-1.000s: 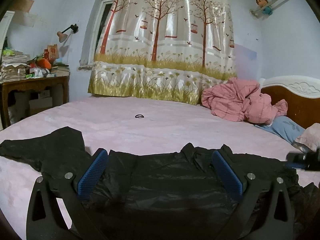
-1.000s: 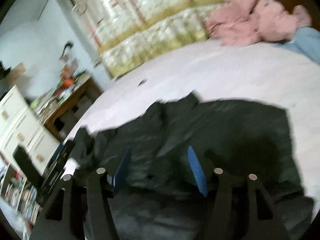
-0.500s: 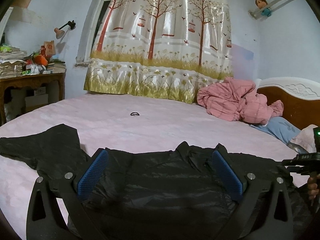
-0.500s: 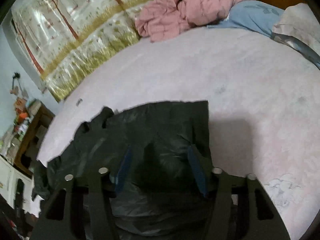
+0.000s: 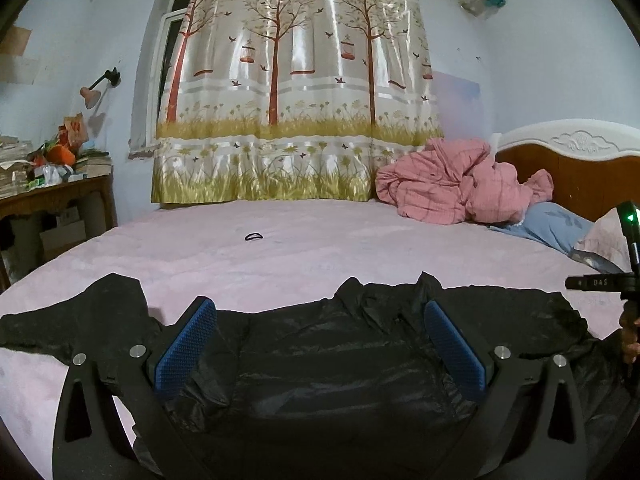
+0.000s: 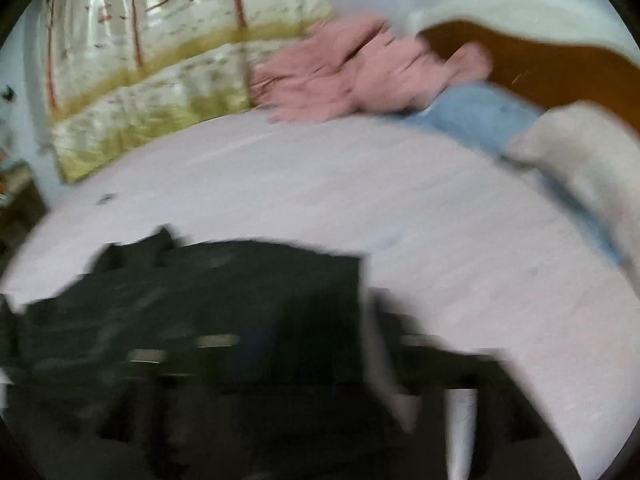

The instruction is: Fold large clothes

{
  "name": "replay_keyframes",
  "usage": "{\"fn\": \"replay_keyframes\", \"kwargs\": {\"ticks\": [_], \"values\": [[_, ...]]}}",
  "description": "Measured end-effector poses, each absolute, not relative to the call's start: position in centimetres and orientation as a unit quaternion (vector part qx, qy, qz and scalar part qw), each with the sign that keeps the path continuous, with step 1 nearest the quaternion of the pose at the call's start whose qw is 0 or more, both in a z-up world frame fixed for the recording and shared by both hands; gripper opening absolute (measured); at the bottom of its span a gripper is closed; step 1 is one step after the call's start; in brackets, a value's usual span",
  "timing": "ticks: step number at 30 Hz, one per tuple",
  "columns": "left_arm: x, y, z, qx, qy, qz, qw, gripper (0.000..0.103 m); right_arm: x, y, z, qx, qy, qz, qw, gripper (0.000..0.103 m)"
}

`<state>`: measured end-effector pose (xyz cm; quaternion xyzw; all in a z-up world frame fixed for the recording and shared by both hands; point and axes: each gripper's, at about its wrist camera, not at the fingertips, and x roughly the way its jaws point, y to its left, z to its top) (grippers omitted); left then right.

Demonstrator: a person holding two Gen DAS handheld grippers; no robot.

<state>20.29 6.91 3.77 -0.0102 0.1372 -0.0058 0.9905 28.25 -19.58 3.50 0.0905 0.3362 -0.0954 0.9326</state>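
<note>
Since one second ago the right gripper (image 6: 320,392) has swung toward the headboard side of the bed, so its view now shows the right edge of the black jacket (image 5: 340,364) and bare pink sheet (image 5: 320,252) beyond it, where earlier it looked across the garment toward the desk. Its picture is strongly blurred; the jaws are opening at this moment, and I cannot tell from the frame if any cloth is between them. The left gripper (image 5: 320,348) has hardly changed its place, and its view is almost the same as before. Its blue pads (image 5: 186,348) stand wide apart, with nothing pressed between them; the jacket lies spread just under and ahead of them. The collar is a little in front of this gripper, between the two pads as seen from it. One sleeve (image 5: 76,316) stretches far out to its left side, flat on the sheet. On the gripper's right, the jacket side looks already turned inward, because in the right wrist view the edge is straight and no sleeve sticks out there. I judge that the folding has only begun: perhaps one side is folded in, while the left sleeve, the left side and the final fold of the body all remain. Far ahead lie a pink quilt (image 5: 460,184) and a small black hair tie (image 5: 253,236), well apart from the jacket.
</note>
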Motion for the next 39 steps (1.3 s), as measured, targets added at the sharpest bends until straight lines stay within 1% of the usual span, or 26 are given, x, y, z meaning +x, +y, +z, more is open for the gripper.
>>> {"fn": "replay_keyframes", "kwargs": {"ticks": [2, 4, 6, 9, 10, 11, 13, 15, 17, 19, 22, 24, 25, 28, 32, 34, 35, 36, 37, 38, 39], "values": [[20.3, 6.9, 3.8, -0.010, 0.138, -0.008, 0.990, 0.103, 28.7, -20.7, 2.9, 0.129, 0.351, -0.064, 0.925, 0.075], [20.3, 6.9, 3.7, -0.010, 0.140, -0.010, 0.990, 0.103, 29.3, -21.6, 2.0, 0.187, 0.373, -0.011, 0.909, 0.070], [20.4, 7.0, 3.8, -0.014, 0.144, -0.016, 0.989, 0.103, 30.1, -21.8, 0.9, 0.195, 0.396, 0.000, 0.897, 0.046], [20.6, 7.5, 3.8, -0.026, 0.149, -0.023, 0.988, 0.103, 31.1, -20.1, -0.3, 0.138, 0.423, -0.021, 0.895, 0.033], [20.6, 7.7, 3.9, -0.031, 0.150, -0.025, 0.988, 0.103, 31.1, -19.9, -0.3, 0.136, 0.424, -0.015, 0.895, 0.027], [20.6, 7.9, 3.8, -0.035, 0.151, -0.028, 0.988, 0.103, 31.0, -19.6, -0.2, 0.147, 0.420, 0.013, 0.895, 0.015], [20.4, 8.1, 3.9, -0.041, 0.147, -0.034, 0.988, 0.103, 30.4, -18.9, 0.6, 0.179, 0.403, 0.084, 0.893, 0.014], [20.2, 8.0, 4.0, -0.040, 0.144, -0.043, 0.988, 0.103, 30.0, -18.1, 1.1, 0.188, 0.391, 0.132, 0.892, 0.011], [20.1, 7.5, 4.0, -0.035, 0.143, -0.054, 0.988, 0.103, 29.8, -16.7, 1.4, 0.203, 0.387, 0.189, 0.879, 0.008], [20.2, 6.8, 3.8, -0.025, 0.150, -0.075, 0.986, 0.103, 29.6, -15.2, 1.4, 0.211, 0.386, 0.236, 0.867, 0.008], [20.6, 5.1, 3.3, -0.007, 0.187, -0.157, 0.970, 0.103, 29.2, -12.6, 1.4, 0.206, 0.387, 0.282, 0.853, 0.007], [21.1, 3.3, 2.4, 0.001, 0.247, -0.262, 0.933, 0.102, 28.8, -11.4, 1.6, 0.209, 0.384, 0.304, 0.846, 0.007], [21.0, 2.3, 2.0, 0.008, 0.260, -0.284, 0.923, 0.101, 28.6, -11.0, 1.8, 0.209, 0.381, 0.313, 0.844, 0.007], [20.0, -0.4, 1.6, 0.059, 0.257, -0.297, 0.918, 0.097, 27.5, -9.5, 2.8, 0.201, 0.361, 0.354, 0.839, 0.006], [19.7, -1.9, 0.8, 0.062, 0.278, -0.338, 0.897, 0.096, 25.3, -7.3, 4.6, 0.188, 0.325, 0.402, 0.835, 0.006], [19.7, -2.3, 0.5, 0.071, 0.279, -0.330, 0.899, 0.089, 24.7, -6.7, 5.0, 0.191, 0.317, 0.423, 0.827, 0.006], [19.9, -2.4, 0.4, 0.072, 0.278, -0.321, 0.903, 0.073, 24.5, -6.4, 5.0, 0.190, 0.317, 0.431, 0.823, 0.006], [20.1, -2.3, 0.3, 0.067, 0.281, -0.312, 0.905, 0.047, 24.3, -6.2, 5.0, 0.191, 0.319, 0.439, 0.818, 0.006], [20.4, -2.0, 0.2, 0.061, 0.286, -0.304, 0.907, 0.031, 24.3, -6.0, 4.9, 0.191, 0.322, 0.443, 0.815, 0.006], [20.7, -1.6, 0.1, 0.052, 0.290, -0.298, 0.908, 0.013, 24.2, -5.8, 4.8, 0.189, 0.325, 0.444, 0.813, 0.006], [20.9, -1.2, 0.1, 0.039, 0.293, -0.296, 0.908, 0.007, 24.1, -5.8, 4.9, 0.183, 0.324, 0.437, 0.819, 0.006]]}}
